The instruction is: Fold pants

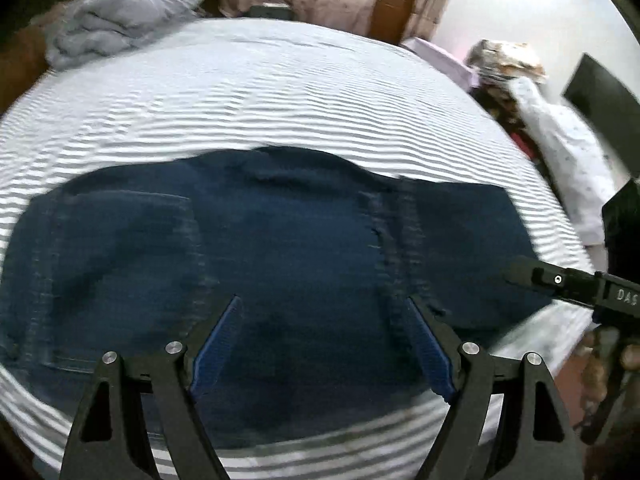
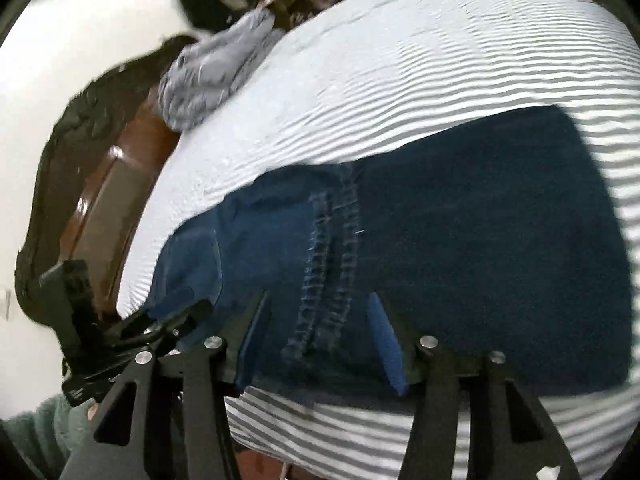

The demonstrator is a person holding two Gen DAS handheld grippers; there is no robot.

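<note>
Pants: we see the folded dark denim pants (image 1: pixel 280 264) mid-frame on the striped bed (image 1: pixel 280 92).
Left tongs (image 1: pixel 324 308): spread wide, empty above our denim.
Right tongs (image 2: pixel 320 304): parted, gripping nothing.

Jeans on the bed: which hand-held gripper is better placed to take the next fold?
Right, tentatively. The right hand-held gripper straddles the hem seam of the jeans; the left hand-held gripper hovers open over flat mid-fabric.
</note>
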